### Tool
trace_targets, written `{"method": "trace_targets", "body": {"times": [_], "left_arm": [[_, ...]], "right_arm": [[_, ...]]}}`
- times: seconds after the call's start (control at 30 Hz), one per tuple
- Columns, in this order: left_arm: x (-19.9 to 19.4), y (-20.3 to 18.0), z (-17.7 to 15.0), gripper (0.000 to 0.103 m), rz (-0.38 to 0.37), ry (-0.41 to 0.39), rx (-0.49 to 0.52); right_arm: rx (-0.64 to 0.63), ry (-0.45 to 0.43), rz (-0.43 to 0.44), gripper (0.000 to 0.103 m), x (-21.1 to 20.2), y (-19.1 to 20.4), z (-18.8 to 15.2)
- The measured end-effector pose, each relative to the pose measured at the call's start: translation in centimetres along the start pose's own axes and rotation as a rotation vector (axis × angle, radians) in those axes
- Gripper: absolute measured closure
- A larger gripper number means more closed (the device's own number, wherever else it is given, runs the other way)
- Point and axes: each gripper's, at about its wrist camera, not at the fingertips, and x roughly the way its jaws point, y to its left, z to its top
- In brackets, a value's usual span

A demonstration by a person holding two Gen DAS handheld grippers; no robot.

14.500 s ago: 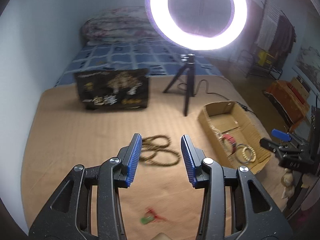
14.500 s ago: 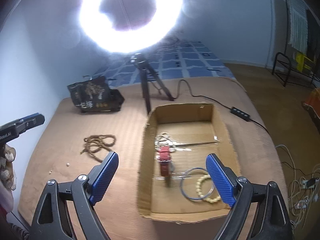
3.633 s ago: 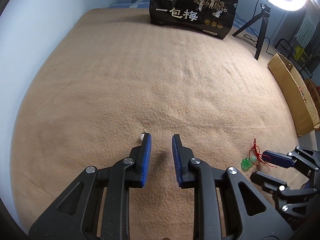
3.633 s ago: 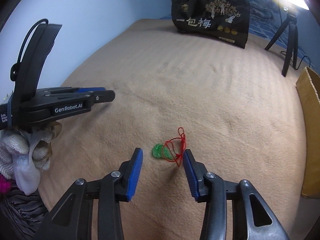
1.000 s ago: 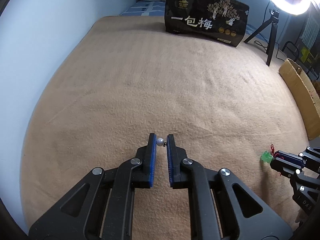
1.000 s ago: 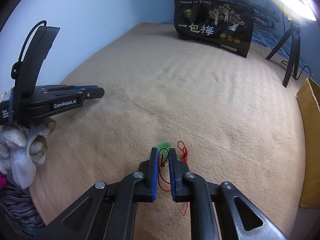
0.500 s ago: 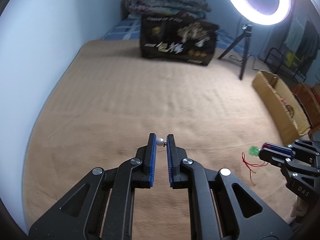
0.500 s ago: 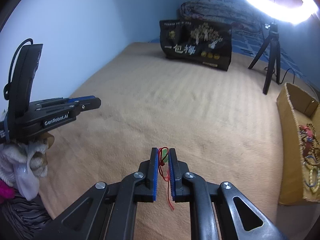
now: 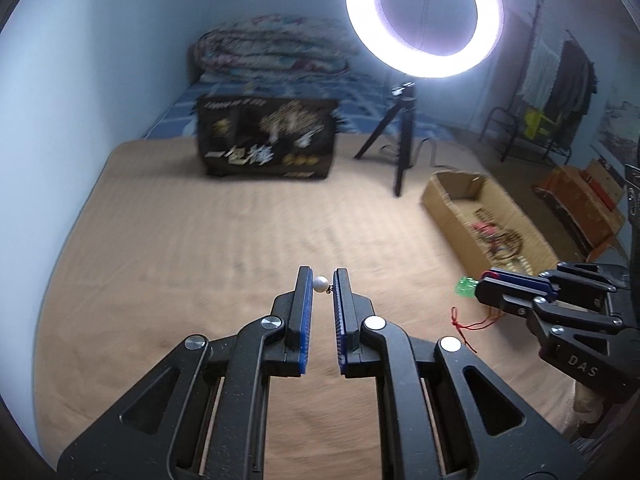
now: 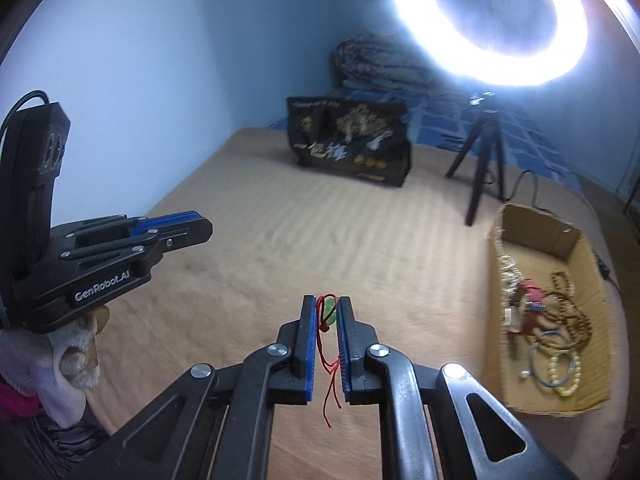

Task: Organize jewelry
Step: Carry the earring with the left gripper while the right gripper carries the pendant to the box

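My left gripper (image 9: pixel 322 283) is shut on a small white pearl earring (image 9: pixel 320 283), held between its tips above the tan blanket. My right gripper (image 10: pixel 327 312) is shut on a green pendant (image 10: pixel 329 309) with a red cord (image 10: pixel 329 364) that hangs down between the pads. In the left wrist view the right gripper (image 9: pixel 480 286) is at the right with the green pendant (image 9: pixel 464 287) at its tip. The cardboard box (image 10: pixel 592 394) at the right holds several bracelets and bead strings (image 10: pixel 560 332); it also shows in the left wrist view (image 9: pixel 448 204).
A black printed bag (image 9: pixel 267 145) stands at the back of the blanket (image 9: pixel 200 248). A ring light on a small tripod (image 9: pixel 404 152) stands beside the box, with a cable trailing right. A folded quilt (image 9: pixel 272 48) lies behind.
Both grippers have lifted off the blanket with their items and tilted up; the box and ring light have come into fuller view. Both were open several seconds ago.
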Motion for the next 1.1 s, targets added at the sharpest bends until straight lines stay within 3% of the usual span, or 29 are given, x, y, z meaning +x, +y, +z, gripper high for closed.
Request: {"method": "trace_targets", "body": {"times": [0.3,0.63,1.1], "left_arm": [[0.2,-6.9,2.3,0.095,-0.098,-0.045,0.073],[2.0,-12.7,2.6,0.095,-0.172,-0.031,0.137],[6.2,-18.1,2.8,0.095,-0.218,0.008,0.154]], "right_arm": [[0.052,-0.052,-0.102,0.096,-4.0,-5.5,0.4],[0.154,-0.093,-0.205,0.096,-7.0,-13.0,0.2],[0.255,-0.104,-0.21,0.095,-5.9,-19.7,1.0]]}}
